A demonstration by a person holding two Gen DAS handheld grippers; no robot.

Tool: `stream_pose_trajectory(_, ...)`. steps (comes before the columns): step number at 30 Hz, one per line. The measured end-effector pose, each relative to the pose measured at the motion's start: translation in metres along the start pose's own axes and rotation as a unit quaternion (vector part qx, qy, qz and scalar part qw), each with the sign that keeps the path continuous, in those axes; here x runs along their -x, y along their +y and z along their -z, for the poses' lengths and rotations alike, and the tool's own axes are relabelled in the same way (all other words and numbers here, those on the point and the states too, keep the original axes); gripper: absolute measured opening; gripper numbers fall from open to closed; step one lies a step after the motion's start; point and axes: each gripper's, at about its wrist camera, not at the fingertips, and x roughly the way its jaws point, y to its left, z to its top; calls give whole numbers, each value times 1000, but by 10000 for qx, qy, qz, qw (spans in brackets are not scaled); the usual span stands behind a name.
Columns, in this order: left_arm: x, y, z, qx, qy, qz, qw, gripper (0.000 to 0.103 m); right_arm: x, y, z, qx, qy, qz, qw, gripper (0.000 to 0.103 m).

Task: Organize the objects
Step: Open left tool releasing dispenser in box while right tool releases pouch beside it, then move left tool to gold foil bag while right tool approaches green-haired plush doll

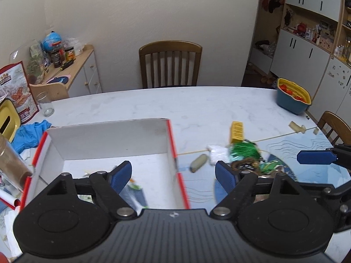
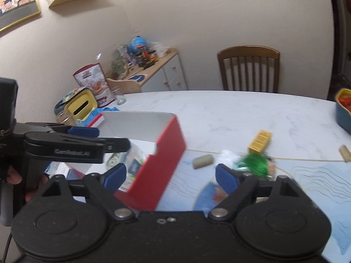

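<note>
A red-and-white cardboard box (image 1: 114, 139) stands open on the table, with a few small packets (image 1: 133, 192) inside; it also shows in the right wrist view (image 2: 166, 149). To its right lie a beige cork-like cylinder (image 1: 198, 163), a yellow block (image 1: 237, 131), a white wad (image 1: 217, 152) and a green tinsel pile (image 1: 243, 151). My left gripper (image 1: 173, 175) is open above the box's right wall, empty. My right gripper (image 2: 170, 175) is open and empty above the box's red corner. The left gripper also shows in the right wrist view (image 2: 98, 139).
A blue-and-yellow basket (image 1: 292, 98) with red items sits at the far right. A glass (image 1: 45, 104), a yellow tissue box (image 1: 7, 118) and blue cloth (image 1: 30, 131) stand left. Wooden chairs (image 1: 170, 65) are behind the table. More beige pieces (image 1: 297, 127) lie right.
</note>
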Motion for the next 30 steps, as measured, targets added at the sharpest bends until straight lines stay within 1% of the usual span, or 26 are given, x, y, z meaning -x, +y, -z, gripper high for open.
stream_pose_trajectory(5,1,-30,1,-43,-55,-41,10000,83,20,-32,10,-18,-39,219,9998,92)
stream_pose_trajectory(12,-2,-67,6,-85,-94,132,9998,86,42,-76,25,1,-38,527,9986,92)
stream_pose_trajectory(13,-3,-73,7,-114,-99,136,9998,87,44,-81,27,14,-33,576,9983,92)
stream_pose_trajectory(17,-10,-91,12,-68,-107,195,9997,95,50,-103,34,-3,21,691,9976,92)
stream_pose_trajectory(20,-18,-101,15,-9,-116,247,9996,103,50,-118,39,-19,73,754,9971,92)
stream_pose_trajectory(27,-41,-117,26,195,-128,459,9987,103,41,-148,48,-16,193,863,9961,92)
stream_pose_trajectory(30,-52,-127,33,142,-61,519,9985,103,34,-162,49,-81,254,911,9955,92)
